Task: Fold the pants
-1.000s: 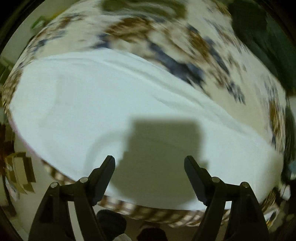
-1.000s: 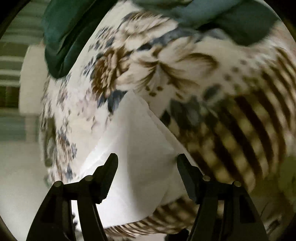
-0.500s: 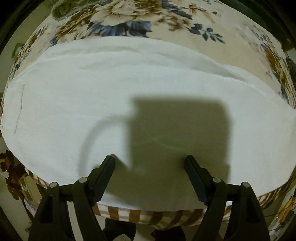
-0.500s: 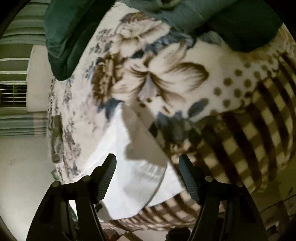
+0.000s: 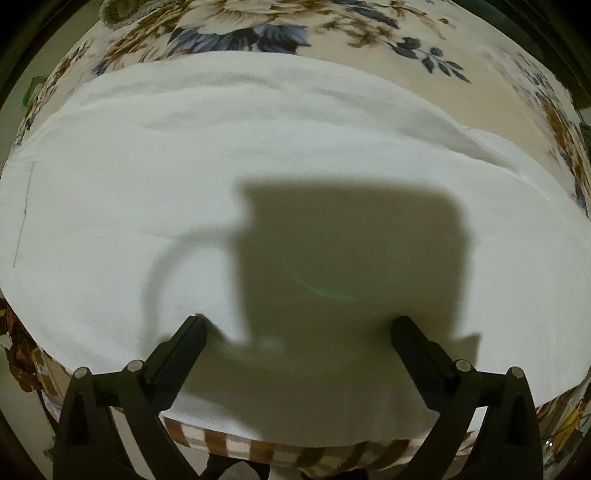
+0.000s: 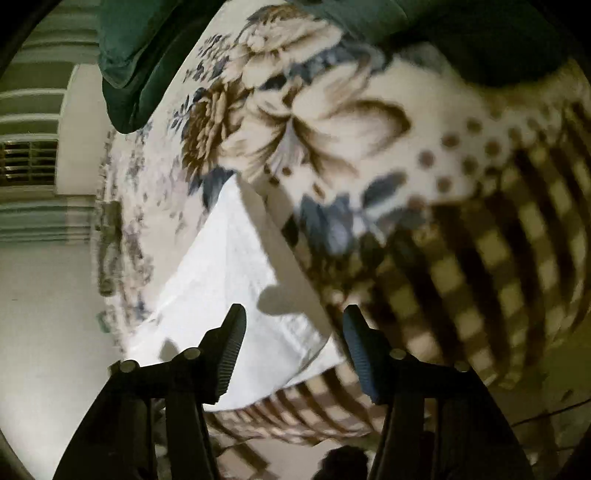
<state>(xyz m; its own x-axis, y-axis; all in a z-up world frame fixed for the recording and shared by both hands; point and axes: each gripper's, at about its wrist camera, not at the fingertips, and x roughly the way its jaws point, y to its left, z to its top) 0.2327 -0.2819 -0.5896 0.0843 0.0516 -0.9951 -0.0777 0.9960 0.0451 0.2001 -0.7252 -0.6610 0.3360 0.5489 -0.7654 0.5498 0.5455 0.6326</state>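
Since a second ago the left claw has dropped closer to the white pants, which now fill most of its view instead of sitting as a blurred band, and its jaws are opening to their widest. They stand far apart above the cloth, with only the claw's own square shadow between them and nothing clamped.

The pants lie flat on a bed covered by a floral blanket, their long axis running left to right across the left view. The near long edge follows the bed's front edge, where a brown checked border hangs down; the far long edge leaves a wide strip of bare blanket beyond it. A thin stitched line marks the left end.

The right view alone shows the garment end-on: one narrow end at the bed's edge, its length running away from the camera. It also shows a dark green cloth at the far side, well apart. The right claw hovers over that end, its jaws closing but still apart, the cloth below them and not pinched.
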